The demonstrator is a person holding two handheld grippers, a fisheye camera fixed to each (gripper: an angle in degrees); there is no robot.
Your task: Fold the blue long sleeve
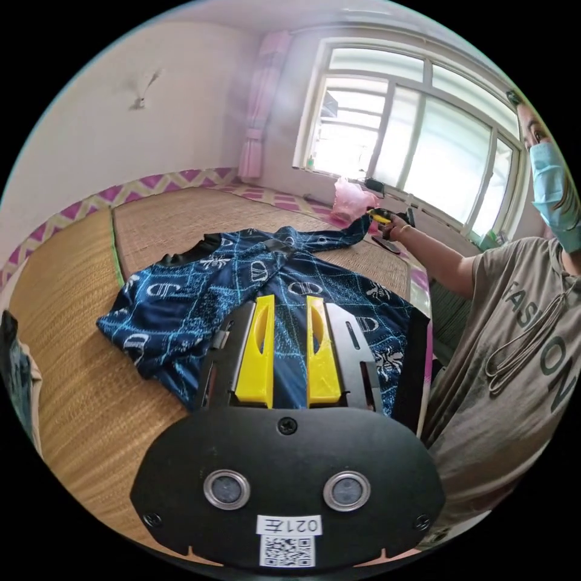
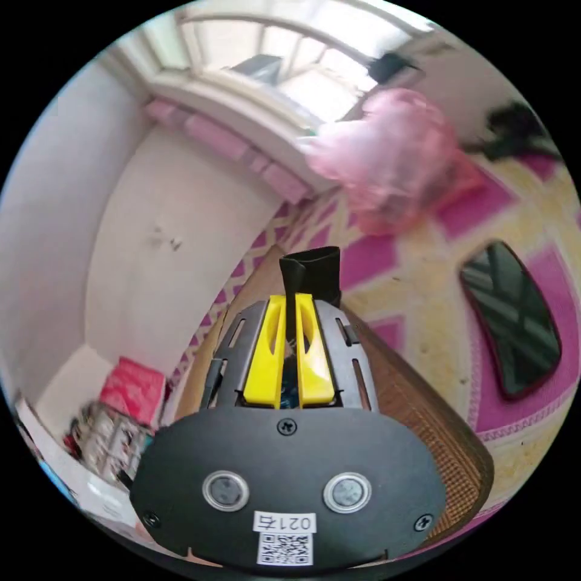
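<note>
The left claw (image 1: 289,302) hangs released, its yellow jaws apart with nothing between them, just above the near part of the shirt (image 1: 254,290), probably waiting while the other hand works. The shirt, dark blue with a pale print, lies spread on a woven mat (image 1: 78,339), its hem at the mat's near edge beside the person (image 1: 508,339) and its body running toward the middle. Beyond the body one sleeve (image 1: 330,237) is drawn out straight toward the far edge, where the right claw (image 1: 380,216), held by the person's outstretched arm, pulls at its end. In the right gripper view that claw (image 2: 292,305) is clenched on the black cuff (image 2: 311,269), which stands up from between the jaws just past the mat's edge; the grip looks meant to pull the sleeve taut and flat before folding it. A pink bag (image 1: 351,203) sits farther on, below the window (image 1: 417,139).
</note>
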